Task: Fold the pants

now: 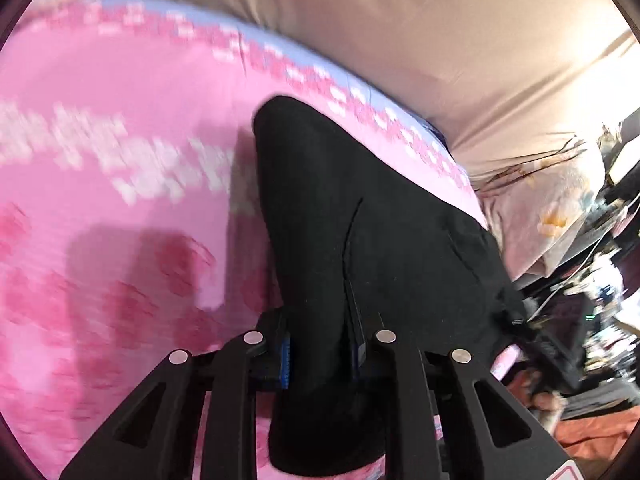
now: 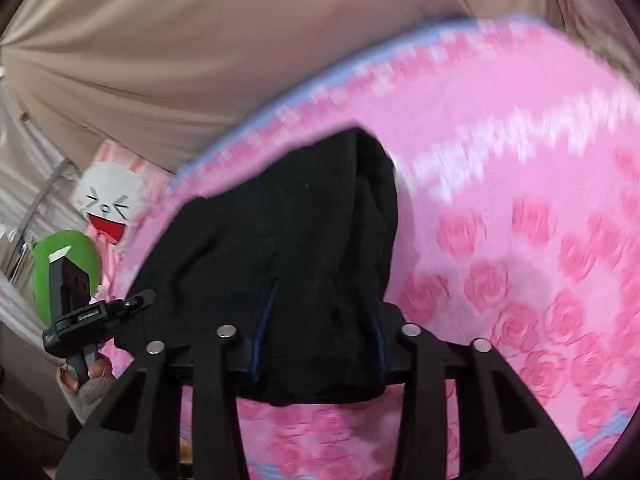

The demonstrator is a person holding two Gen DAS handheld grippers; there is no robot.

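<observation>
Black pants lie bunched on a pink rose-print blanket. In the left wrist view my left gripper is shut on a fold of the pants, with black cloth pinched between its blue pads. The right wrist view shows the pants as a thick wad, with my right gripper shut on it and the cloth draping over the fingers. The other gripper, held by a hand, shows at the left edge of the pants. The fingertips of both are hidden by the cloth.
The pink blanket covers the bed and has a pale blue border. Beige curtain hangs behind it. A rabbit-face cushion and a green plush sit at the bed's left. A floral pillow and cluttered shelves lie to the right.
</observation>
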